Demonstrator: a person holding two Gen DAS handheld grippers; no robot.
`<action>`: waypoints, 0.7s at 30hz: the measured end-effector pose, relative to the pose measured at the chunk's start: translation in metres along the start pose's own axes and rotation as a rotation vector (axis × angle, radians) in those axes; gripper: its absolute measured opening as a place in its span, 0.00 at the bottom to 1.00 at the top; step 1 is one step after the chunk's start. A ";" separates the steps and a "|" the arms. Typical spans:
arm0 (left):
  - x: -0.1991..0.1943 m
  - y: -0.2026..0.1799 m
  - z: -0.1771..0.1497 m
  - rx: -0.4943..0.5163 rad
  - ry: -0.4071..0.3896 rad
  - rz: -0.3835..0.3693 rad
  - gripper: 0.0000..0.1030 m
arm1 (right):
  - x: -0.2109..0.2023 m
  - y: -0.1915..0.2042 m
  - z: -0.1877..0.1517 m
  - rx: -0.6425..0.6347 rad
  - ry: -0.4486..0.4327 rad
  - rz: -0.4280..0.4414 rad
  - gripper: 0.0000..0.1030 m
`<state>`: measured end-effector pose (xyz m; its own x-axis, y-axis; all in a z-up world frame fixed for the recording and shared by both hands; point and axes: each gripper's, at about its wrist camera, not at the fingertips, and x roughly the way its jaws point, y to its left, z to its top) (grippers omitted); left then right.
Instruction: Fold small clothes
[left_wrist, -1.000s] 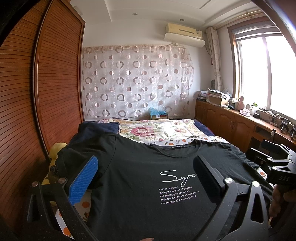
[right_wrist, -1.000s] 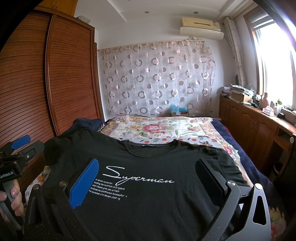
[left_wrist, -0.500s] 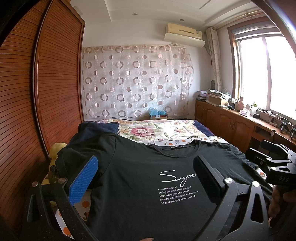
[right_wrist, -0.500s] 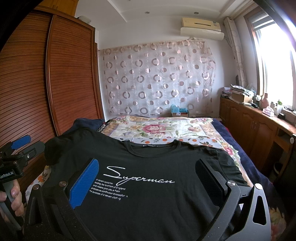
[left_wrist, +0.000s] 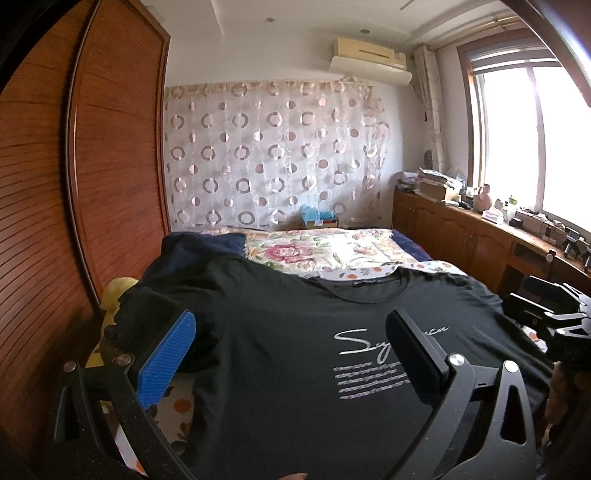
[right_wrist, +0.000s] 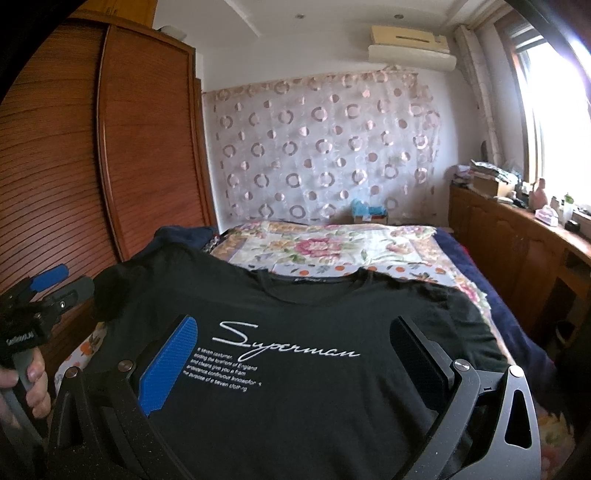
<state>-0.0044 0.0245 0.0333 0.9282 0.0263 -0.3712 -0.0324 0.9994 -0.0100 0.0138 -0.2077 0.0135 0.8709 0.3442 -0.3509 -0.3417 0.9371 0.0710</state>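
Note:
A black T-shirt with white "Superman" script lies spread flat, front up, on the bed, collar toward the far end; it also shows in the right wrist view. My left gripper is open and empty above the shirt's left half. My right gripper is open and empty above the shirt's lower chest. Each gripper shows at the edge of the other's view: the right one, the left one.
A floral quilt covers the bed beyond the shirt. A dark navy garment lies at the shirt's far left shoulder. A wooden wardrobe stands close on the left. Low cabinets with clutter run under the window on the right.
Both views shifted slightly: the left gripper drifted a little left, showing more script past its right finger, and the right gripper tilted. The shirt has not moved.

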 end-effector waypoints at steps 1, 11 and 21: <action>0.002 0.004 -0.001 -0.003 0.008 -0.001 1.00 | 0.001 0.000 0.000 -0.004 0.004 -0.001 1.00; 0.032 0.064 -0.031 -0.031 0.110 0.062 1.00 | 0.020 0.001 -0.001 -0.053 0.083 0.079 1.00; 0.051 0.134 -0.042 -0.088 0.161 0.095 0.80 | 0.035 -0.001 0.014 -0.116 0.162 0.145 1.00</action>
<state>0.0227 0.1593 -0.0263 0.8483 0.1095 -0.5181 -0.1554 0.9868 -0.0460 0.0491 -0.1956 0.0139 0.7446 0.4522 -0.4910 -0.5056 0.8623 0.0275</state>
